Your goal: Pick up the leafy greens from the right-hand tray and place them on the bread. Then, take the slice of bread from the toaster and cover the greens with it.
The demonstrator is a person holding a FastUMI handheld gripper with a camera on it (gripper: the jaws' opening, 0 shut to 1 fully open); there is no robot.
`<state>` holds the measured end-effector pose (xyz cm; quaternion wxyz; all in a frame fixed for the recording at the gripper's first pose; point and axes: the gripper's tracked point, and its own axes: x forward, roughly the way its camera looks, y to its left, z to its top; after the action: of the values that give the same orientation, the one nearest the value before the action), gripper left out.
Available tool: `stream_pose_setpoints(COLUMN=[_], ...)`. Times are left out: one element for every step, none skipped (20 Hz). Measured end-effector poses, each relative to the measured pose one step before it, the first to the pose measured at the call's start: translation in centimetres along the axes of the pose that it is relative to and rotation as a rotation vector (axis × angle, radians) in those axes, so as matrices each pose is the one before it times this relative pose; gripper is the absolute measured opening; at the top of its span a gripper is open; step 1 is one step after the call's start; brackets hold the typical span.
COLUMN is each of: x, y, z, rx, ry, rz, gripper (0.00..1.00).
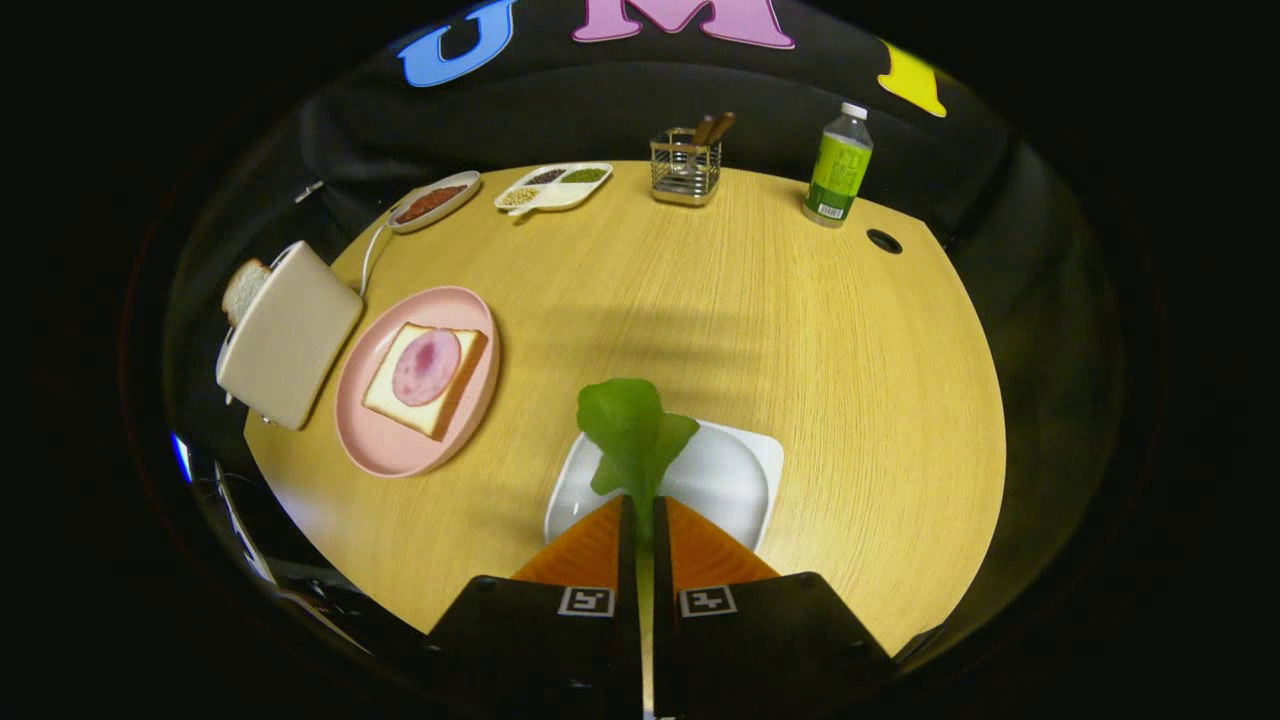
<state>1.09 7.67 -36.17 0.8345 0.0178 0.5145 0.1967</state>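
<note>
Pinching leafy greens (633,430) between gripper (642,510) fingers; white tray (740,480) beneath.

2 bread slices (425,380), 1 leafy green (632,432), 1 toaster (290,335), 4 plates/trays (715,478), 1 bottle (838,167), 1 utensil rack (686,166)

A staged recording booth set up as a kitchen table — black cloth wall (620,100) behind a round-edged wooden table (760,300) with a cable hole (884,241). Kitchen props: toaster (290,335) holding bread, pink plate (400,440), divided dish (553,187), cutlery caddy (686,165), bottle (838,168) — no fixed counters or appliances
</note>
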Motion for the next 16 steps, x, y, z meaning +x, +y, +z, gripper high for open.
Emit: stream_pose_setpoints(x=[-0.709,-0.468,-0.322,-0.203,-0.023,0.076,0.285,0.378,0.487,0.689,0.577,0.773,0.665,0.625,0.680,0.713], y=[1.102,1.147,1.334,1.549,1.606,1.528,1.459,1.271,1.238,1.253,1.045,0.854,0.592,0.597,0.514,0.438], z=[0.972,0.896,0.999,0.992,1.016,0.938,0.881,0.696,0.600,0.472,0.424,0.403,0.430,0.357,0.110,0.100], rx=[-0.00804,-0.01049,-0.01103,-0.00866,-0.00771,-0.01093,-0.01605,-0.01779,-0.01395,-0.00831,-0.00836,-0.01034,-0.01176,-0.00817,-0.00067,0.00562], ry=[-0.02264,-0.01932,-0.01616,-0.01221,-0.01148,-0.00884,-0.00796,-0.00525,-0.00083,0.00518,0.00528,0.00337,0.00167,0.00141,0.00889,0.00979], rz=[0.01613,0.01598,0.01775,0.02440,0.02385,0.02305,0.01843,0.01381,0.01170,0.01339,0.01202,0.00460,-0.00332,0.00012,0.00369,0.00441], gripper=[0.09,0.09,0.09,0.09,0.09,0.09,0.09,0.09,0.09,0.09,0.09,0.09,0.10,0.10,0.10,0.10])
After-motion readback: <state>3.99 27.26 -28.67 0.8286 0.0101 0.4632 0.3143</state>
